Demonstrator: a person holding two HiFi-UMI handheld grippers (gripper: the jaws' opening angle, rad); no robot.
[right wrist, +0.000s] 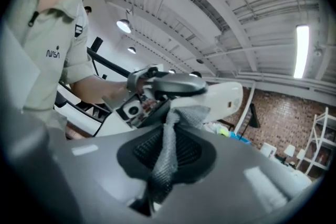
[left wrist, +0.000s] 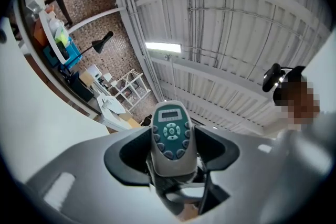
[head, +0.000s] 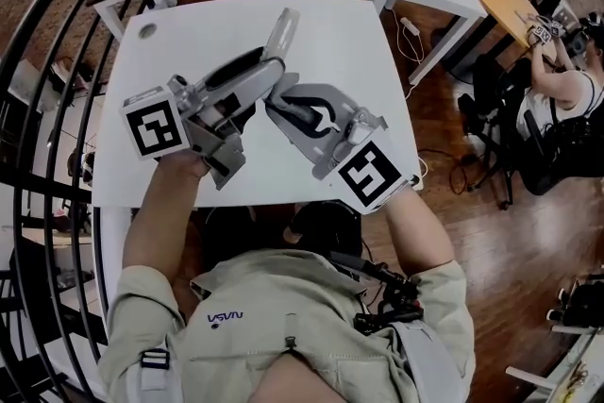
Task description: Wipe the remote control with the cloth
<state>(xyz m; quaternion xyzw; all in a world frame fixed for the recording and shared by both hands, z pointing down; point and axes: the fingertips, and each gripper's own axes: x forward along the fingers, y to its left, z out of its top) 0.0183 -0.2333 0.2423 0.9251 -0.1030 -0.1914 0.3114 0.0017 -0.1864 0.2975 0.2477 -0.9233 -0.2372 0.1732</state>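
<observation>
Remote control: clamped by its lower body between the jaws of the left gripper, with keypad and small screen facing that gripper's camera; its far end juts well past the jaw tips and tilts upward, clear of the white table
Left gripper: clenched on the remote control, with the jaws standing wide because the body fills the gap and a pad pressed to each long side
Right gripper: jaws drawn nearly together, pinching the cloth
Cloth: grey mesh, with a narrow strip squeezed between the right gripper's pads and a loose bunch spilling out just beyond its tips
Cloth against remote: in the right gripper view the bunch sits right at the held end of the remote control, just under the left gripper's jaws; it looks to be touching, though contact cannot be confirmed
Step in hand: judged to be the wiping itself, working on the underside or edge near the grip, not the keypad face
Next move: likely calls for drawing the bunch along the body away from the left jaws toward the free end, with the left grip firm and steady
Risk: the thin pinch may let the cloth slip out under drag
</observation>
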